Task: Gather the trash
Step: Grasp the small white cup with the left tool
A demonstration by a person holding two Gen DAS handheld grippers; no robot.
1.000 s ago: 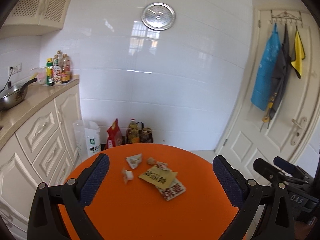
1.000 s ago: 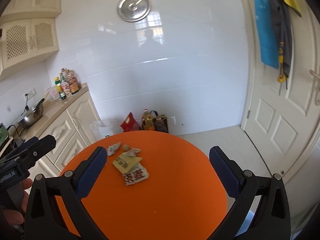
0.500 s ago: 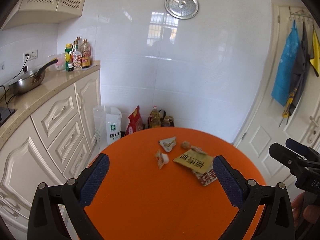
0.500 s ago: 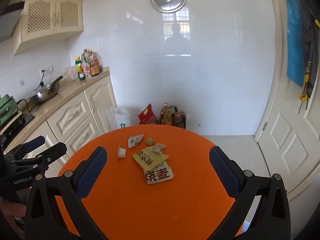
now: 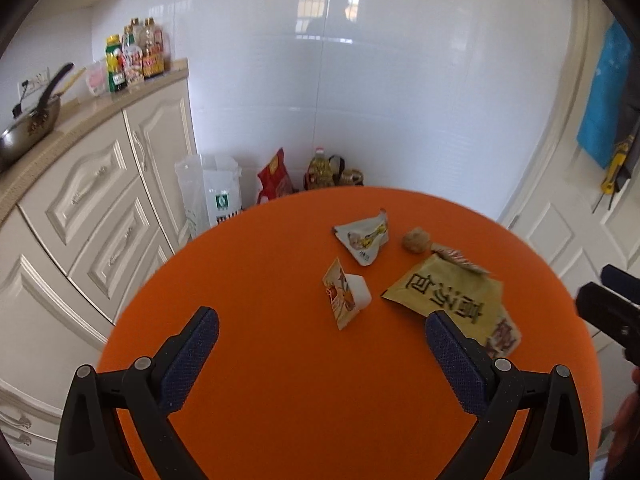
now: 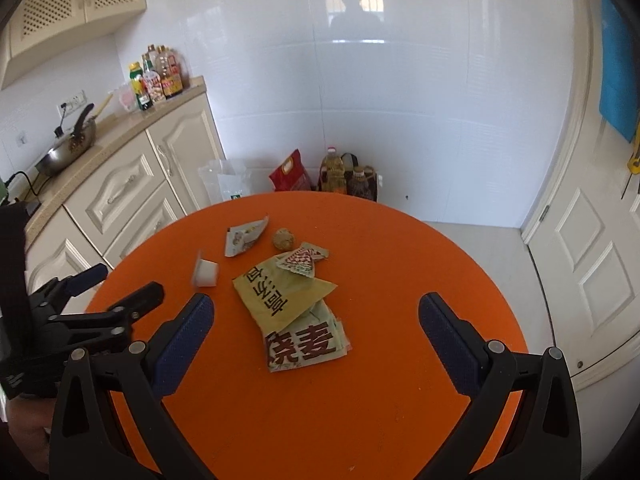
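Note:
Trash lies on a round orange table. There is a small white cup with a peeled lid, a torn white wrapper, a brown crumpled ball, a red-white sachet, a yellow packet, and a pale packet with red letters. My left gripper is open and empty above the table, near the cup. My right gripper is open and empty above the packets.
Cream cabinets with a pan and bottles stand at the left. A white bin bag, a red bag and oil bottles sit on the floor behind the table. A white door is at the right.
Both grippers have moved forward and tilted down toward the table; the trash now looks larger and closer. Both stay open.

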